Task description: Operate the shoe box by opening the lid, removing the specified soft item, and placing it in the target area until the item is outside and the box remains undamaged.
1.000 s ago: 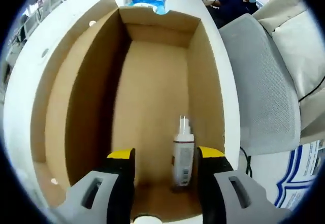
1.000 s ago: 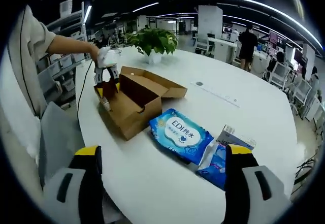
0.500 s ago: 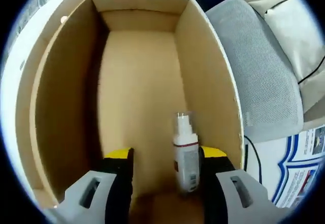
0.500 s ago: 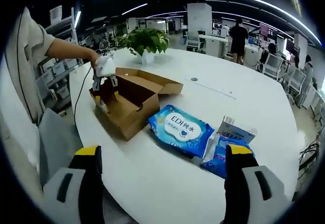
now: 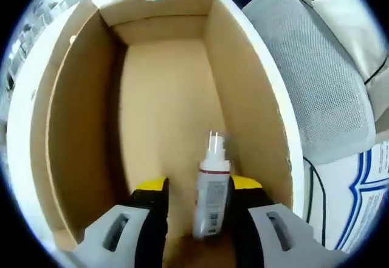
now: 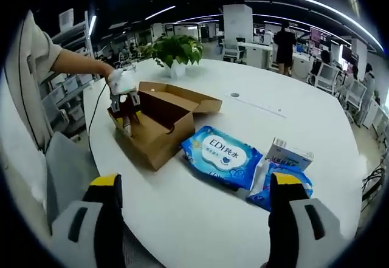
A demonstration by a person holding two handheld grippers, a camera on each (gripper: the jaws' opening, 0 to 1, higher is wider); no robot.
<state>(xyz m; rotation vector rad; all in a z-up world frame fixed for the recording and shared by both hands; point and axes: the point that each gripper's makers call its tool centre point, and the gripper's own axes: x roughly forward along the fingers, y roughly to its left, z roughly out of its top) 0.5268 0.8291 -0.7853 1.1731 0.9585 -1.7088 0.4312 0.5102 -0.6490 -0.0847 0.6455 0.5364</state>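
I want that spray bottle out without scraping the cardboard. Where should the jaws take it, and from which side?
Grip the spray bottle across its labelled white body, below the narrow nozzle. Come straight down through the box's open top: the bottle already lies lengthwise between the left gripper's jaws, near the right wall.

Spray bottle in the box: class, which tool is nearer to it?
Left. The left tool has the spray bottle between its jaws inside the shoe box. The right tool hangs apart over the table.
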